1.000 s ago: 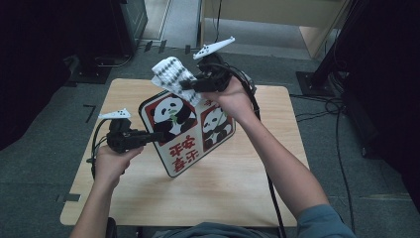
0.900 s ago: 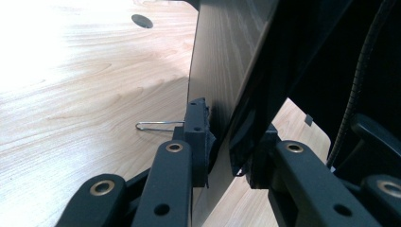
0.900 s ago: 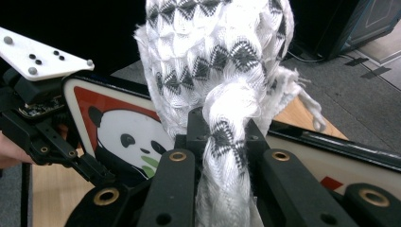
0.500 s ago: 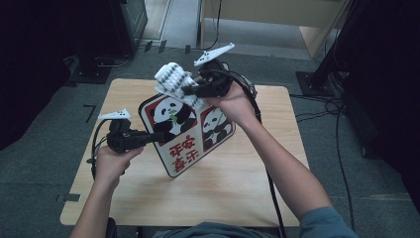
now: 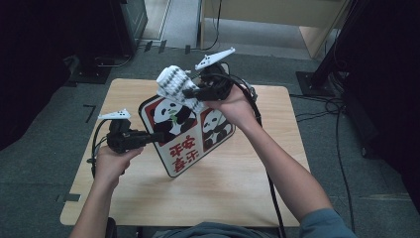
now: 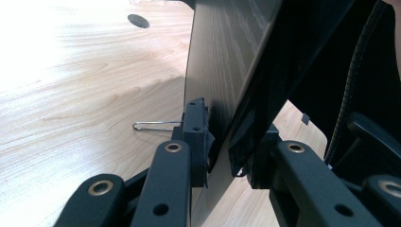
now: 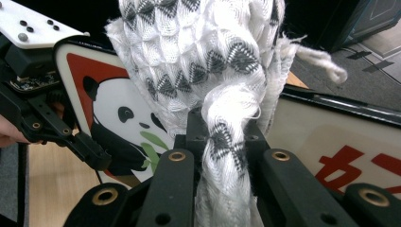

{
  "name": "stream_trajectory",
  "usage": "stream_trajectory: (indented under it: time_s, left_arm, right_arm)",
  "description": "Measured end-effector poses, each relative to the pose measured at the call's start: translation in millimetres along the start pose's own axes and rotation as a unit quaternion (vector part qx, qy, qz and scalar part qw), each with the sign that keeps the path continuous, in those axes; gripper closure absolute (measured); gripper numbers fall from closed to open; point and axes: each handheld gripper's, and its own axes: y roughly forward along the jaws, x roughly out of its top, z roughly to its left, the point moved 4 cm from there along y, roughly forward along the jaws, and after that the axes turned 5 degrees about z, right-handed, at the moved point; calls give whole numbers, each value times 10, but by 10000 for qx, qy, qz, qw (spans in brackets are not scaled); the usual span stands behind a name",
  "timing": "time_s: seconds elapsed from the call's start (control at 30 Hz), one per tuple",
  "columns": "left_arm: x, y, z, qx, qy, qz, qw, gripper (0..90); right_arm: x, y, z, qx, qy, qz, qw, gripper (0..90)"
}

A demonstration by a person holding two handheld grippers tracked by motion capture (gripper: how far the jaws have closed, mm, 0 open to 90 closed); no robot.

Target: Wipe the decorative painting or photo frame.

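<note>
Jaws of my right gripper (image 7: 222, 137) are clamped on a twisted fold of the white knitted cloth (image 7: 203, 56), which hangs bunched above the upper edge of the panda bag (image 5: 185, 134). Since a second ago the bundle has slid a little toward that edge, so I judge it is nearly lined up to go in. My left gripper (image 6: 220, 151) pinches the bag's left wall, holding the bag tilted above the wooden table (image 5: 237, 183); it has not shifted. Whether the bag's mouth is open, or what lies inside, I cannot tell. A thin wire clip (image 6: 156, 125) sticks out beside my left jaw.
</note>
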Motion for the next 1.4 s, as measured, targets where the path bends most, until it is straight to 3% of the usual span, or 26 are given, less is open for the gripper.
stream_trajectory:
  time_s: [1.4]
  left_arm:
    - [-7,0,10,-70,27,10,10000,748]
  right_arm:
    - [-485,259,26,65,146,190,9997,808]
